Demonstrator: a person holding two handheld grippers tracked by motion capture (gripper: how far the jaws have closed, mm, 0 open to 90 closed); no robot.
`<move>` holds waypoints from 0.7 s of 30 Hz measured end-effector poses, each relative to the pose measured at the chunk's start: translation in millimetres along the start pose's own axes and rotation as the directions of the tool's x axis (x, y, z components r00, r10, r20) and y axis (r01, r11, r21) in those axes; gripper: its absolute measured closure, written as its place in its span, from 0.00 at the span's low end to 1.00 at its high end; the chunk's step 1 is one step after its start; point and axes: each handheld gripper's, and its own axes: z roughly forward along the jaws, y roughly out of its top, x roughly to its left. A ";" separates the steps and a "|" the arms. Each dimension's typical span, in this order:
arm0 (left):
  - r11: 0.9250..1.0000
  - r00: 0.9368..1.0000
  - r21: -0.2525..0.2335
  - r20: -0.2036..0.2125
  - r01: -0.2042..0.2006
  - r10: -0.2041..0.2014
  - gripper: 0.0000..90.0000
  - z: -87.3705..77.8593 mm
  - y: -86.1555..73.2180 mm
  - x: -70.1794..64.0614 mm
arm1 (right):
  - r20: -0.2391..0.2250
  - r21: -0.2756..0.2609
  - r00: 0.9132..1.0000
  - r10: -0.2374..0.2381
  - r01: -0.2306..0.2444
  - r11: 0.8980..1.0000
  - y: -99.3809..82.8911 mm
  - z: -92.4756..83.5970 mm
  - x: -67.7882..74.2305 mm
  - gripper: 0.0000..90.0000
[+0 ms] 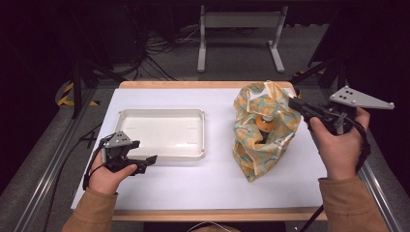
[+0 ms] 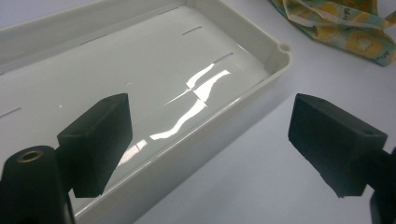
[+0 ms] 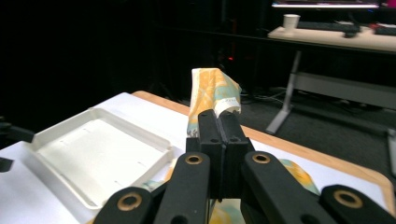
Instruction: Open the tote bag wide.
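Observation:
A patterned cloth bag [image 1: 261, 130] in orange, yellow and teal stands open on the white table, with an orange object [image 1: 265, 123] showing inside it. My right gripper [image 1: 293, 102] is shut on the bag's upper edge at its right side. In the right gripper view the closed jaws pinch a fold of the bag [image 3: 212, 91], which stands up above them. My left gripper [image 1: 150, 158] hovers open at the near edge of the white tray [image 1: 199, 152]. In the left gripper view its two fingers [image 2: 100, 140] are wide apart over the tray rim [image 2: 224, 119], nothing between them.
The empty white tray [image 1: 126, 116] lies left of the bag. A strip of the bag [image 2: 345, 28] reaches the top right of the left gripper view. Beyond the table stand a metal frame [image 1: 239, 29] and cables on the floor. A desk with a cup [image 3: 291, 21] is behind.

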 end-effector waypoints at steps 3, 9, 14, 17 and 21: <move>1.000 1.000 0.002 0.000 -0.002 0.002 0.16 0.5 0.0 -0.7 | 0.022 0.001 0.999 0.037 -0.037 0.999 -11.2 -8.4 -11.2 1.00; 1.000 1.000 0.009 0.003 -0.002 0.002 0.16 1.5 0.1 -1.7 | 0.075 0.021 0.992 0.104 -0.106 0.994 -39.4 -18.6 -33.4 1.00; 1.000 1.000 0.010 0.000 -0.003 0.003 0.16 2.8 -0.2 -1.6 | 0.106 0.049 0.985 0.135 -0.141 0.989 -56.1 -21.4 -44.0 1.00; 1.000 1.000 0.008 0.004 0.000 0.000 0.16 3.3 -0.6 -2.3 | 0.120 0.074 0.980 0.159 -0.169 0.983 -65.6 -22.5 -49.5 1.00; 1.000 1.000 0.014 0.003 -0.001 0.001 0.16 3.7 -1.7 -1.4 | 0.136 0.111 0.971 0.195 -0.211 0.971 -77.2 -22.4 -55.9 1.00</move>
